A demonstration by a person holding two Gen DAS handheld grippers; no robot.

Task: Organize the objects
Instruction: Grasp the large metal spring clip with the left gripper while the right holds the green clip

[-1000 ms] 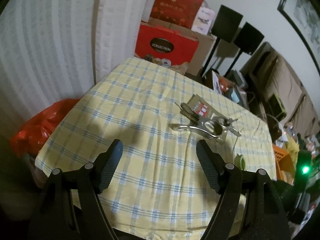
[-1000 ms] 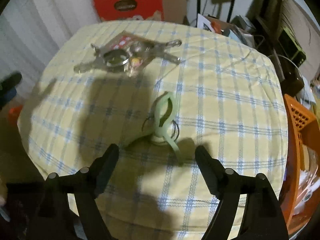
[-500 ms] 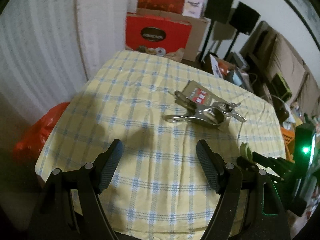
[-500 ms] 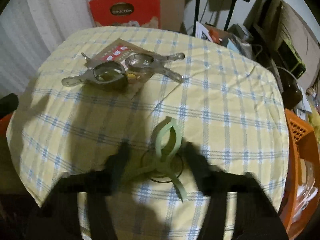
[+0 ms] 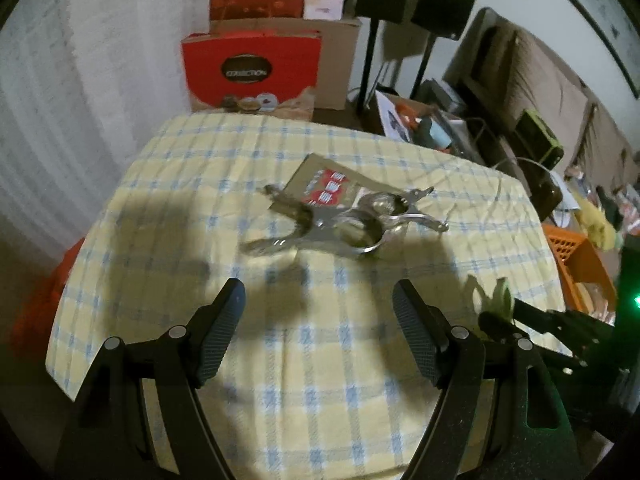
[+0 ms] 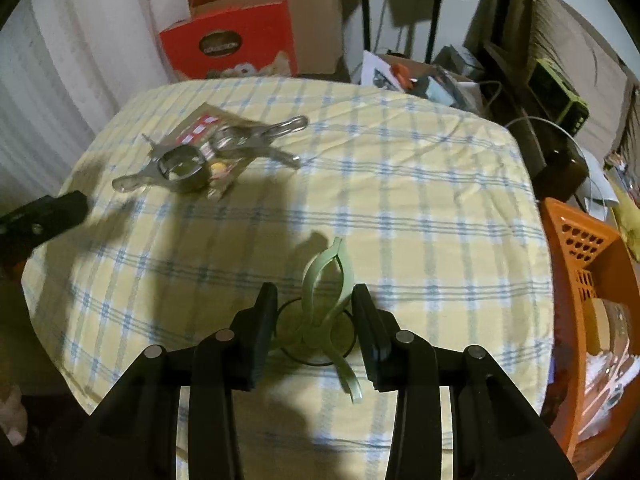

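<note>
The right gripper had just closed in around the green clip, which sat right between its fingers, apparently gripped. The left gripper was wide open and empty, with the metal clips well ahead of it.

Left gripper: jaws wide apart, nothing between the 2 ribbed pads, pointing steeply down, hovering clear of the surface. From the right wrist view only 1 dark fingertip shows at the left edge.

Right gripper: jaws drawn in narrow, having just been closing, with a green clip between them (contact with the pads hard to confirm). Angled steeply down, fingertips low at the surface.
</note>
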